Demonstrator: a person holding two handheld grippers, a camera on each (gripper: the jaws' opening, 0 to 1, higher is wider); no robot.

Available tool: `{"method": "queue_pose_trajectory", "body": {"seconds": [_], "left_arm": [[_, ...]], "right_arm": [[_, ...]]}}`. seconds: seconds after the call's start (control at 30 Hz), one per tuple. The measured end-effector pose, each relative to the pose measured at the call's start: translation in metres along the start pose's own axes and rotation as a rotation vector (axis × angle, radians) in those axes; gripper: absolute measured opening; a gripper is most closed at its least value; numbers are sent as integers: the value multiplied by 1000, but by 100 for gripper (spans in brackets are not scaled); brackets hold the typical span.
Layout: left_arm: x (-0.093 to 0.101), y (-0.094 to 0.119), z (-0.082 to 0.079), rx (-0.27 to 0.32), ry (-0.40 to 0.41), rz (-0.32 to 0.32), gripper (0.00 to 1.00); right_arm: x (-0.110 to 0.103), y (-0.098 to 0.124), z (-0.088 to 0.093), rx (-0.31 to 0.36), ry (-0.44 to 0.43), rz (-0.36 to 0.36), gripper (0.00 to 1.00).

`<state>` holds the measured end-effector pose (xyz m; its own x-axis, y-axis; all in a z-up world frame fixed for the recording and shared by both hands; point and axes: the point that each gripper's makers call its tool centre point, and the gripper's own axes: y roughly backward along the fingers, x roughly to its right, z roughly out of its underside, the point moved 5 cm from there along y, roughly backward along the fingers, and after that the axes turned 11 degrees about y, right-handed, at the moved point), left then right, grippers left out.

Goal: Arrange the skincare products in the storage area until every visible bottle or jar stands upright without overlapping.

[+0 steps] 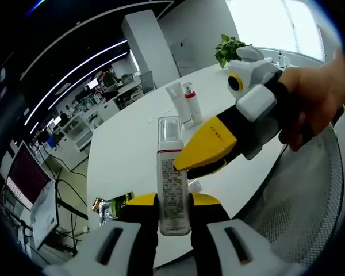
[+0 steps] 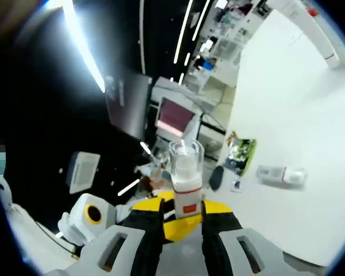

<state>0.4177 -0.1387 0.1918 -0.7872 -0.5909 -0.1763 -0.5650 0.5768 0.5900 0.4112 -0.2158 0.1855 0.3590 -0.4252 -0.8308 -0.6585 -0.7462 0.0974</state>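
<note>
The pump bottle (image 1: pixel 173 175) is off the white surface (image 1: pixel 132 144), held in the air between the two claws, its long axis running straight out along the left claw (image 1: pixel 173 201), clear cap (image 1: pixel 169 129) at the far end. The left claw is clenched on the bottle's lower body, one jaw on each side of the patterned label. The right claw (image 1: pixel 204 155) comes in from the right in the left gripper view and meets the bottle near its red band. In the right gripper view the right claw (image 2: pixel 181 215) is closed on the bottle's neck (image 2: pixel 187 204) just under the cap, so both hold it at once (a handover, I judge). The bottle must still be turned upright onto the surface.

Further off, two white tubes (image 1: pixel 184 103) stand together near a potted plant (image 1: pixel 229 49). Another bottle (image 2: pixel 282 174) lies on its side on the surface beside a green packet (image 2: pixel 241 154). The held bottle's base is hidden behind the jaws.
</note>
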Motion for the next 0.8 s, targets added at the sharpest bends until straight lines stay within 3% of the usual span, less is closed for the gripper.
{"method": "queue_pose_trajectory", "body": {"seconds": [0.23, 0.37, 0.5, 0.63, 0.8], "left_arm": [[6, -2, 1, 7, 31, 24, 16], [11, 0, 1, 32, 33, 28, 16], [14, -1, 0, 76, -19, 38, 18], [10, 5, -7, 138, 140, 75, 16], [6, 5, -10, 143, 144, 107, 16]], "right_arm": [[2, -1, 1, -19, 29, 22, 20], [3, 4, 1, -28, 87, 31, 15], [5, 7, 1, -21, 114, 30, 15], [0, 10, -3, 10, 103, -20, 15], [0, 5, -6, 7, 122, -6, 18]]}}
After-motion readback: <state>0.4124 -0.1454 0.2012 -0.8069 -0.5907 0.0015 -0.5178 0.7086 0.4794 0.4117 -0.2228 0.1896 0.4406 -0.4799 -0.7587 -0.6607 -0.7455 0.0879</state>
